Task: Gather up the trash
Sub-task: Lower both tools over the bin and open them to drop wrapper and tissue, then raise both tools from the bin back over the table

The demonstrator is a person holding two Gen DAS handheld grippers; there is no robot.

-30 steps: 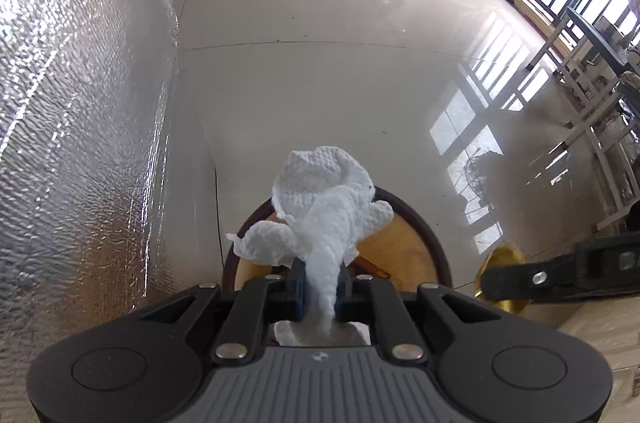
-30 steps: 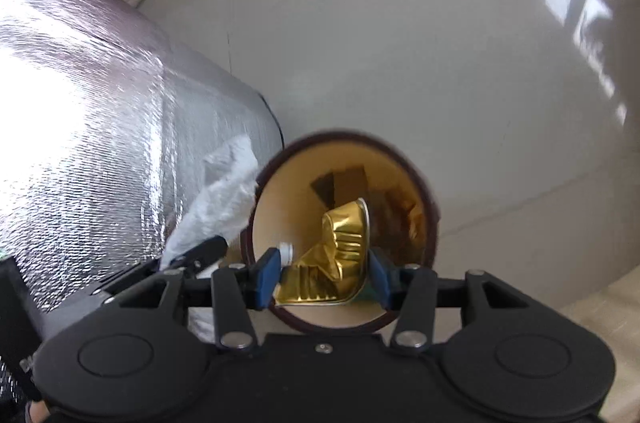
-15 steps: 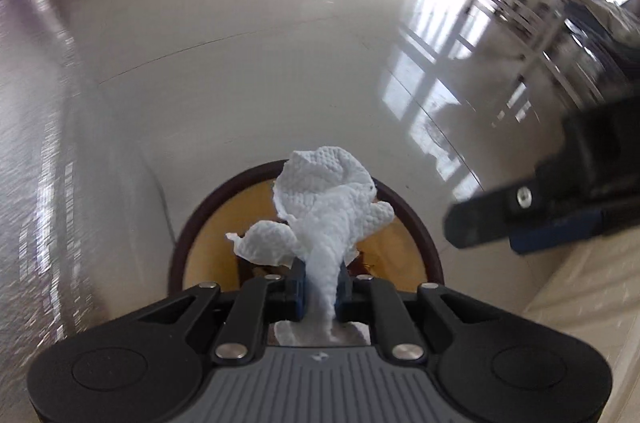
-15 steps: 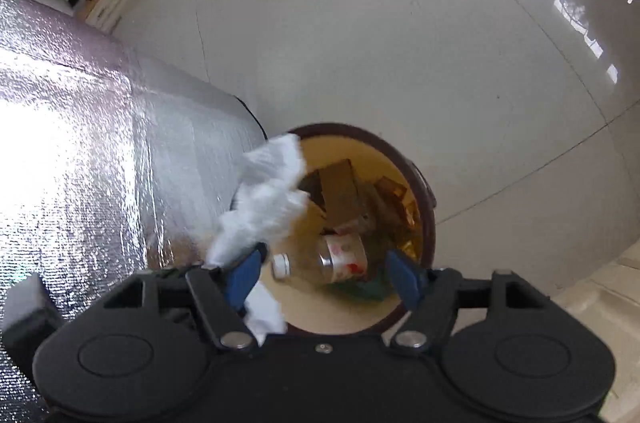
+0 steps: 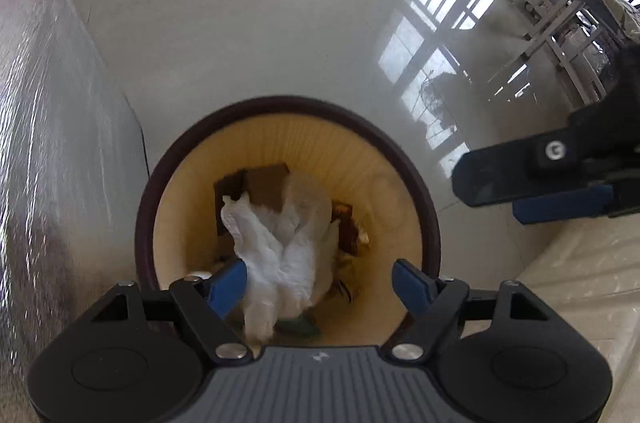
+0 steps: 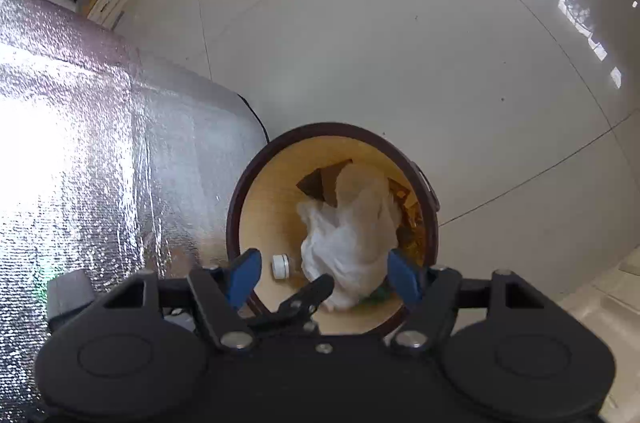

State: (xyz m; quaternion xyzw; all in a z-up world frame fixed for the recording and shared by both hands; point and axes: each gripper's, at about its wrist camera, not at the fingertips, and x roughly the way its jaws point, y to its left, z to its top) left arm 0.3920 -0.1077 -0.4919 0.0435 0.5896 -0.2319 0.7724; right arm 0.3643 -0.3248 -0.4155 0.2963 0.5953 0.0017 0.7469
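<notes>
My left gripper [image 5: 320, 283] hangs over the round waste bin [image 5: 430, 223], its jaws just sprung wide, the 2 blue pads well apart. The crumpled white tissue [image 5: 280, 247] sits between them, loose, brushing the pad at 7 o'clock and dropping into the bin on top of brown cardboard [image 5: 266, 185]. Nothing is pinched.

My right gripper [image 6: 324, 273] also stands open and empty above the same bin [image 6: 236, 219]; its jaws widened a moment ago and now hold steady. From there the tissue [image 6: 352, 235] lies inside, toward 3 o'clock, with a small white bottle cap [image 6: 281, 266] just beside it at 9 o'clock. A silver foil sheet [image 6: 88, 143] covers the surface at 9 o'clock of the bin, on glossy pale floor [image 6: 360, 43].
</notes>
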